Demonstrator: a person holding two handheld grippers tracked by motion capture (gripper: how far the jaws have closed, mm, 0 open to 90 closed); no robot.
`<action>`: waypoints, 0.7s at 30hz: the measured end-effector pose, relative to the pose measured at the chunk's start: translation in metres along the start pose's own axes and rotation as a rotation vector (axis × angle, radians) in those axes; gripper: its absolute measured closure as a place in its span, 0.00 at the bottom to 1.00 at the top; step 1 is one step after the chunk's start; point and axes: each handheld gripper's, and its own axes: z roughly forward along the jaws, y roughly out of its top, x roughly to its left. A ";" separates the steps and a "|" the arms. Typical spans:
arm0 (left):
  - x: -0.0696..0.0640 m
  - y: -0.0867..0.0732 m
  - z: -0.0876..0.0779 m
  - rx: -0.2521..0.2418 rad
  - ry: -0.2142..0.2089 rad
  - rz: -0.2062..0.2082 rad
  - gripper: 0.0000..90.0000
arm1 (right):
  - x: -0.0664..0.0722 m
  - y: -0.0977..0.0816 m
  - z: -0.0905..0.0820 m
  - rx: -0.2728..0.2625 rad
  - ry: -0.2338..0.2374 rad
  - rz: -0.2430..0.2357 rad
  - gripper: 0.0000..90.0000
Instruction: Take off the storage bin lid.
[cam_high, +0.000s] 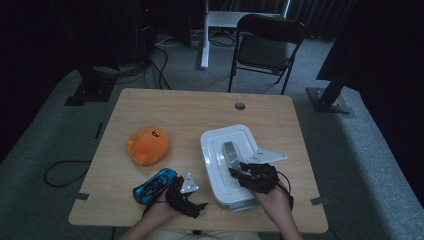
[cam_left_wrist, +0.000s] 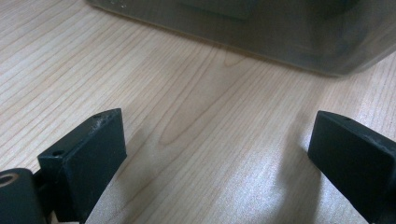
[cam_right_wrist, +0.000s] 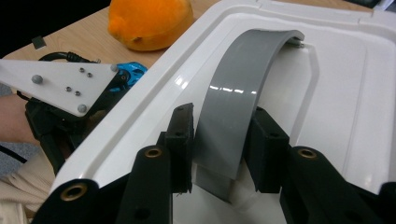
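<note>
The grey handle (cam_right_wrist: 238, 98) arches up from the middle of the white lid (cam_right_wrist: 345, 93), which covers a box (cam_high: 231, 170) on the near right part of the table (cam_high: 190, 107). The right gripper (cam_right_wrist: 222, 142) has its two black jaws clamped on the near end of the handle, one pad on each side of the grey strap. In the high view the right gripper (cam_high: 252, 175) sits over the near half of the lid, with the person's hand behind it.

The left gripper (cam_high: 192, 200) rests low by the near edge of the table, just left of the box. Its jaws stand wide apart over bare wood with nothing between them, and the box wall (cam_left_wrist: 261, 37) lies ahead of them.

A blue toy car (cam_high: 154, 185) lies just left of the left gripper. An orange plush (cam_high: 147, 145) sits farther back on the left side of the table
</note>
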 end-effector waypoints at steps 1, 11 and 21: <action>0.000 0.000 0.000 0.000 0.000 0.000 0.05 | 0.000 0.001 -0.001 -0.004 0.000 -0.002 0.73; 0.000 0.000 0.000 -0.002 0.000 -0.001 0.05 | -0.005 0.013 -0.018 -0.058 -0.021 0.003 0.75; 0.000 0.000 0.000 0.000 0.000 -0.001 0.05 | -0.021 0.025 -0.029 -0.092 -0.054 0.015 0.75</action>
